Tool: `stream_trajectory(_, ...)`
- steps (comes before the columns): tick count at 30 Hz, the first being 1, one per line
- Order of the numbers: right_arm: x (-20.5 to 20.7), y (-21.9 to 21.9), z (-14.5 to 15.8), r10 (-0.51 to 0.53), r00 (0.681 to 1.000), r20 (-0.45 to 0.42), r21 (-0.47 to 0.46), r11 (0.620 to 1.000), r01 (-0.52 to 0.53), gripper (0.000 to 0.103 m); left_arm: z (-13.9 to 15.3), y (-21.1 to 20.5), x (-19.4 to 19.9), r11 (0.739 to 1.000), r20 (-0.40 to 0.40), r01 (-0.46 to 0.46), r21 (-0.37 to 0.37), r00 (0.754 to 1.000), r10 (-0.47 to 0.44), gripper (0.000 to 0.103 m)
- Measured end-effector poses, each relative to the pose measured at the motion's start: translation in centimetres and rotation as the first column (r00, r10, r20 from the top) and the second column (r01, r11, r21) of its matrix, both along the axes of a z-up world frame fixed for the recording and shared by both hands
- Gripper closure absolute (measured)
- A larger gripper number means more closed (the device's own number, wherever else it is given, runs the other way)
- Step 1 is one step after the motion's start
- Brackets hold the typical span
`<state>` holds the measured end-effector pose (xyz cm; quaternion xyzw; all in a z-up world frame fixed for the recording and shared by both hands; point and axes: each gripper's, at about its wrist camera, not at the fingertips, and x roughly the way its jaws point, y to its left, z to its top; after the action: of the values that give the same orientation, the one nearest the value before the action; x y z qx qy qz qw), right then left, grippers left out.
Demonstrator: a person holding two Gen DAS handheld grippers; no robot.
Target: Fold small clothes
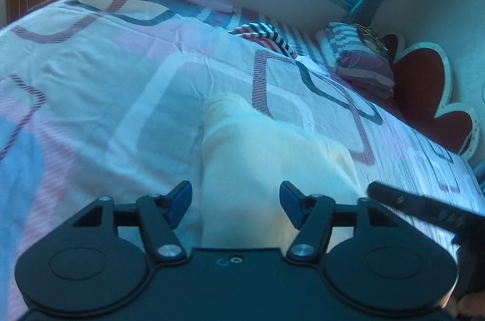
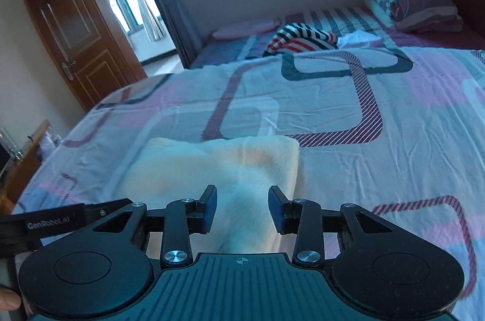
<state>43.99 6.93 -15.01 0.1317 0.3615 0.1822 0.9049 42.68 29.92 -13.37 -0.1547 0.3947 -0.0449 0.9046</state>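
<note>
Left wrist view: the left gripper (image 1: 235,201) hovers with jaws apart and nothing pinched, above a cream garment (image 1: 257,163) lying low centre on the patterned bedspread (image 1: 106,84). The picture is blurred, so the folds are unclear.

Right wrist view: the right gripper (image 2: 242,208), jaws parted and empty, sits over the same cloth, which looks already doubled. The fold seems nearly done; next, probably another fold or smoothing.
</note>
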Motion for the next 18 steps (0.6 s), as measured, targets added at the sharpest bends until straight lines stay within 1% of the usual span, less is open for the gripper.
stream_trajectory(2,-2.3,0.0,0.8,0.014,1.0,0.006,0.013,1.0,-0.014,0.065,0.0,0.3,-1.9,1.0,-0.007,0.011,0.01,1.0,-0.011,0.041)
stream_trajectory(5,-5.2,0.3,0.6,0.018,1.0,-0.008,0.013,1.0,-0.018,0.065,-0.6,0.3,-4.2,1.0,-0.04,0.029,-0.003,0.999,-0.029,0.041)
stream_trajectory(7,-6.6,0.8,-0.3,0.004,1.0,-0.03,-0.02,1.0,-0.004,0.065,-1.7,-0.2,-5.0,0.999,-0.075,0.053,-0.009,0.996,-0.053,0.042)
stream_trajectory(9,-7.4,1.1,-1.9,-0.041,0.997,-0.07,-0.086,0.996,0.035,0.065,-2.7,-0.7,-5.5,0.997,-0.104,0.068,-0.02,0.992,-0.07,0.042)
stream_trajectory(11,-7.5,0.7,-3.9,-0.086,0.988,-0.132,-0.112,0.991,0.071,0.065,-3.0,-1.3,-5.9,0.997,-0.087,0.072,0.007,0.994,-0.071,0.042)
stream_trajectory(13,-8.1,0.2,-4.6,-0.119,0.984,-0.135,-0.105,0.989,0.105,0.065,-2.9,-1.9,-6.1,0.995,-0.092,0.096,0.015,0.991,-0.094,0.042)
stream_trajectory(14,-8.3,0.2,-4.3,-0.133,0.981,-0.138,-0.11,0.987,0.118,0.065,-2.9,-2.1,-6.2,0.994,-0.093,0.107,0.015,0.99,-0.105,0.042)
stream_trajectory(17,-9.2,0.8,-3.5,-0.15,0.983,-0.11,-0.158,0.979,0.132,0.065,-2.9,-2.8,-6.6,0.991,-0.097,0.126,0.045,0.988,-0.121,0.041)
stream_trajectory(18,-9.6,0.9,-3.3,-0.154,0.983,-0.104,-0.15,0.979,0.137,0.065,-3.0,-2.8,-6.7,0.991,-0.096,0.125,0.05,0.988,-0.12,0.041)
